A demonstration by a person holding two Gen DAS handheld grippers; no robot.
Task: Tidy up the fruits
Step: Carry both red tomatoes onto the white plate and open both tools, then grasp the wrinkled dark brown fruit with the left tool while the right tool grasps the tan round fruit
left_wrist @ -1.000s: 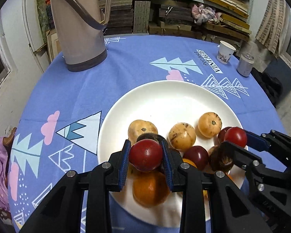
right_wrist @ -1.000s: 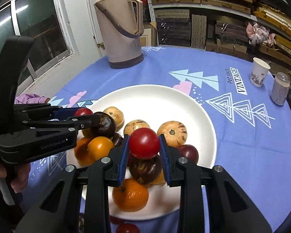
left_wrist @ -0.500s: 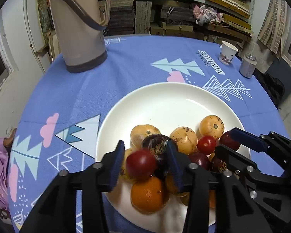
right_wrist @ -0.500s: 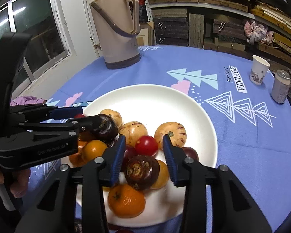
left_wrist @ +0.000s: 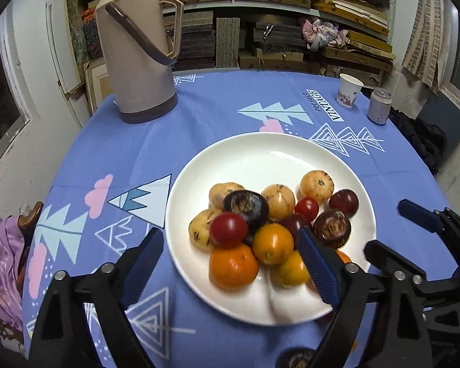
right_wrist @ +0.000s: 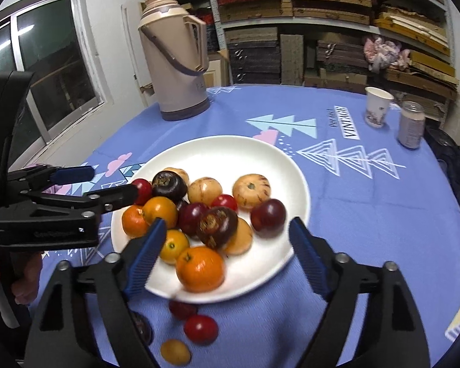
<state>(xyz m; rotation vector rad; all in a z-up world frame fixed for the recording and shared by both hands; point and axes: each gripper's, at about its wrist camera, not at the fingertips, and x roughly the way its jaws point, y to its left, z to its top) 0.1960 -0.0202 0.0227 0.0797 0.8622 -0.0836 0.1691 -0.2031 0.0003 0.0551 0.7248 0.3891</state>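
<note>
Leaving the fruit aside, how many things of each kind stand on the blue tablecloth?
thermos: 1
plate: 1
paper cup: 1
can: 1
Total: 4

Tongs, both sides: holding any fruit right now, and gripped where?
Nothing held. Left tongs and right tongs are both open and empty above the white plate; the red tomatoes rest in the pile.

Tablecloth (left_wrist: 217,116) print reads "perfect VINTAGE"; logo on left gripper (right_wrist: 113,185) too blurry.
</note>
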